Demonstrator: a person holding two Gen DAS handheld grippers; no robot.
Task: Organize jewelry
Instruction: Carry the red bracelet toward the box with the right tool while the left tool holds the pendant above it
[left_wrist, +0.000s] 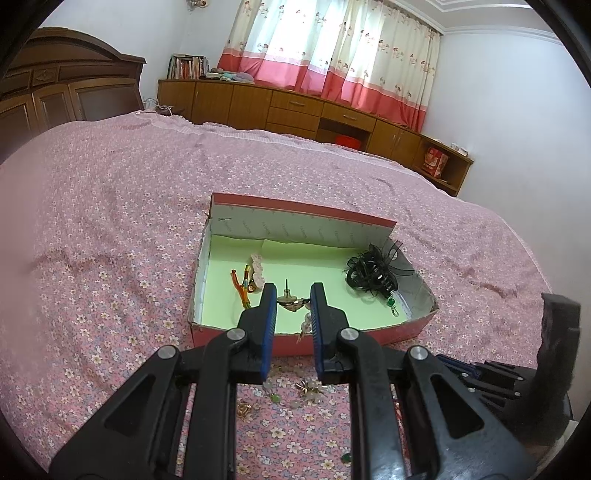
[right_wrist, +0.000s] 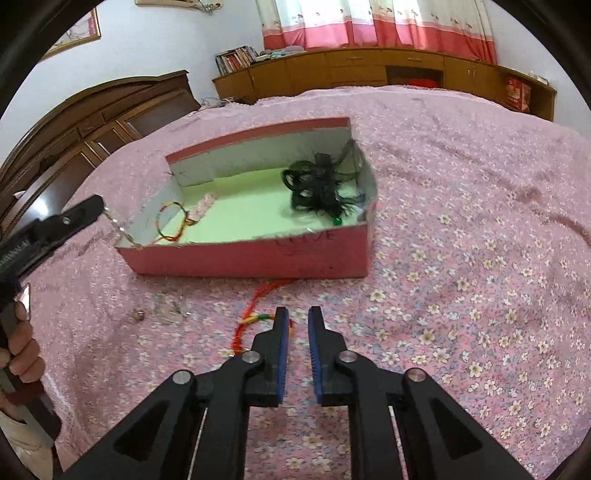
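Note:
A pink box (left_wrist: 288, 341) with a green floor sits on the bed; it also shows in the right wrist view (right_wrist: 251, 258). Inside lie a black hair piece (left_wrist: 373, 273), a colourful cord bracelet (left_wrist: 242, 284) and a pink hair tie (left_wrist: 256, 271). My left gripper (left_wrist: 293, 295) is open over the box's near edge, and a gold earring (left_wrist: 291, 301) hangs between its fingertips with a chain dangling below. My right gripper (right_wrist: 295, 321) is open and empty, low over the bedspread beside a red and multicolour cord (right_wrist: 255, 314).
Loose small jewelry (left_wrist: 306, 389) lies on the floral pink bedspread in front of the box, also seen in the right wrist view (right_wrist: 170, 310). The left gripper's finger (right_wrist: 74, 218) trails a chain at the box's left corner. Wooden cabinets (left_wrist: 295, 107) stand behind the bed.

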